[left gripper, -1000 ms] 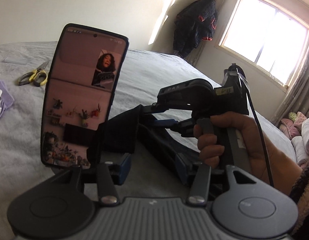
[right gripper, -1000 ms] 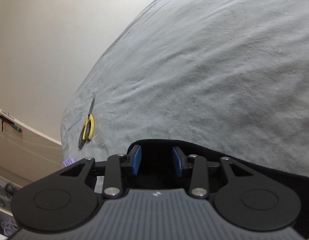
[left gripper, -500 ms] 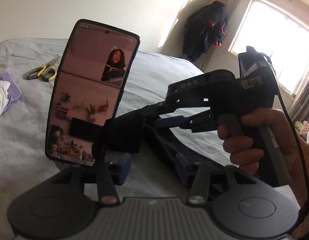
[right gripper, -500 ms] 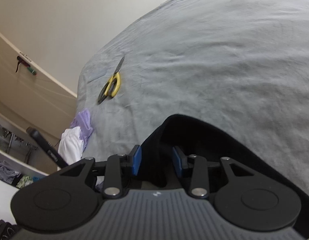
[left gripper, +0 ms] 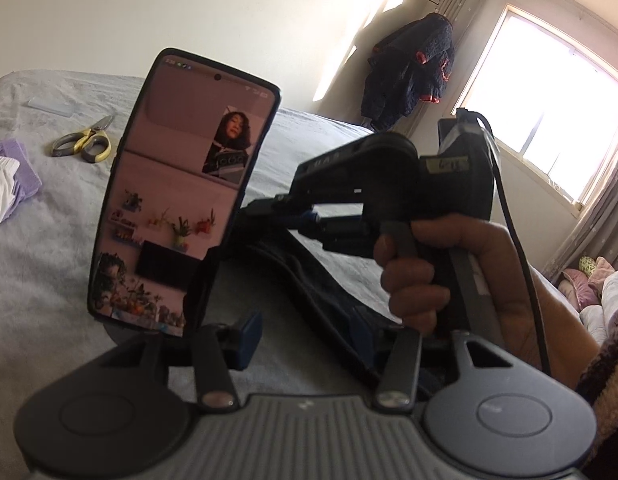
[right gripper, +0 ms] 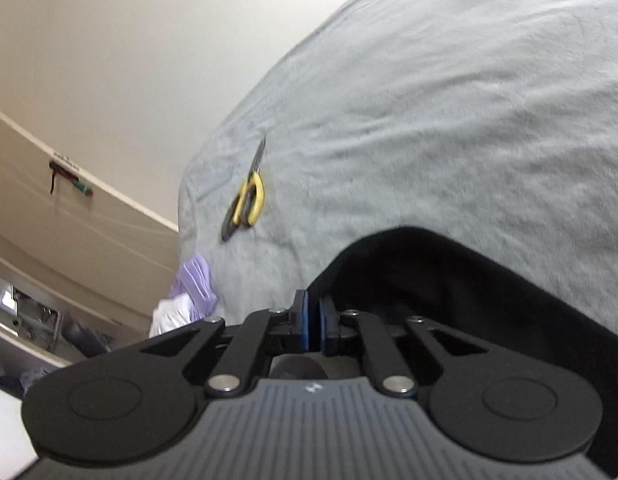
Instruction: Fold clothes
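A dark garment lies on the grey bed and rises in a band toward my right gripper. A hand holds that gripper, and its jaws are shut on the garment's upper edge. In the right wrist view the blue pads of the right gripper are nearly together at the edge of the black garment. My left gripper stands open low over the bed. The cloth crosses its right finger and hides that pad, and its left pad is bare.
A lit phone stands upright just ahead of my left finger. Yellow-handled scissors lie on the bed farther back, with purple and white clothes at the left edge. A dark jacket hangs by the window.
The right gripper's pads have closed from a wide gap to almost touching on the garment's edge. That gripper has risen and turned a little. The left gripper has stayed in place.
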Available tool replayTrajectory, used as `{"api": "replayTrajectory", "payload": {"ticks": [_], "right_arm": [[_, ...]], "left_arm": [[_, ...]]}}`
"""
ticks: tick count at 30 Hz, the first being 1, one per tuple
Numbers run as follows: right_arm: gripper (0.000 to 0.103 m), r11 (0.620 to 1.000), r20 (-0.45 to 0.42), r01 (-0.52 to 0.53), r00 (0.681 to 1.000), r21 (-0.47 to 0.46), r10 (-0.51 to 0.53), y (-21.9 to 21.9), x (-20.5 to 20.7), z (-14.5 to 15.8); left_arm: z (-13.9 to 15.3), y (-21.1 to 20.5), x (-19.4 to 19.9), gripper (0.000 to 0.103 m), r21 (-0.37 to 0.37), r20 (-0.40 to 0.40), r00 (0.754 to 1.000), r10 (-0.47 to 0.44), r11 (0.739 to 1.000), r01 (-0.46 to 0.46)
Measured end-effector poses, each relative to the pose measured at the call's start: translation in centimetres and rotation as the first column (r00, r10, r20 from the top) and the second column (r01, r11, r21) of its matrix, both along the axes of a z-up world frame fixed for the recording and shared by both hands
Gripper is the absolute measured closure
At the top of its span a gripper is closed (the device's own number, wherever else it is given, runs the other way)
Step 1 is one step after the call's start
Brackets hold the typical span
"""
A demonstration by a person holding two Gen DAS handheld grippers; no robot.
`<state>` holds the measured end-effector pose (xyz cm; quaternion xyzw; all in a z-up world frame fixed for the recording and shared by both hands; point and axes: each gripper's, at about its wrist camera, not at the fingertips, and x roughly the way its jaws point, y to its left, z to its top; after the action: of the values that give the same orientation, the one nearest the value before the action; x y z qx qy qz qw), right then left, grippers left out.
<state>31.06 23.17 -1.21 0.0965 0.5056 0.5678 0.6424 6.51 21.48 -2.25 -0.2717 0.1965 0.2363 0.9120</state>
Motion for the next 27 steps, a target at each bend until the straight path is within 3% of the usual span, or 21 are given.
{"api": "replayTrajectory", "payload": {"ticks": [3, 7, 12, 19, 24, 26, 27], "right_arm": [[0.095, 0.997, -0.01, 0.069, 0.998, 0.022, -0.069, 1.1, 1.1, 0.5], [0.087, 0.988, 0.067, 0.148, 0.987, -0.038, -0.146, 2.4, 1.7, 0.3], [0.086, 0.979, 0.063, 0.205, 0.977, -0.025, -0.203, 0.6, 2.9, -0.1], [0.083, 0.971, 0.072, 0.169, 0.985, -0.169, -0.159, -0.2, 2.2, -1.4], [0.082, 0.966, 0.114, 0.187, 0.979, -0.181, -0.168, -2.8, 0.9, -0.7], [0.064, 0.956, 0.147, 0.227, 0.968, -0.188, -0.201, -4.7, 0.6, 0.1], [0.061, 0.949, 0.163, 0.252, 0.961, -0.19, -0.223, -5.9, 0.5, 0.4]], "left_arm": [[-0.1, 0.2, 0.1, 0.053, -0.007, -0.002, 1.0, 0.009, 1.0, -0.009], [-0.1, 0.1, 0.1, 0.053, -0.013, -0.002, 1.0, 0.007, 1.0, -0.007], [0.0, 0.2, 0.2, 0.053, -0.017, -0.002, 1.0, -0.007, 1.0, 0.007], [0.1, 0.0, 0.4, 0.053, -0.014, -0.005, 1.0, -0.005, 1.0, 0.005], [0.0, -0.2, 1.6, 0.051, -0.029, -0.038, 0.996, -0.082, 0.996, 0.081], [-0.1, -0.3, 2.6, 0.049, -0.037, -0.078, 0.983, -0.167, 0.986, 0.165], [-0.2, -0.3, 3.1, 0.049, -0.044, -0.099, 0.973, -0.208, 0.978, 0.205]]}}
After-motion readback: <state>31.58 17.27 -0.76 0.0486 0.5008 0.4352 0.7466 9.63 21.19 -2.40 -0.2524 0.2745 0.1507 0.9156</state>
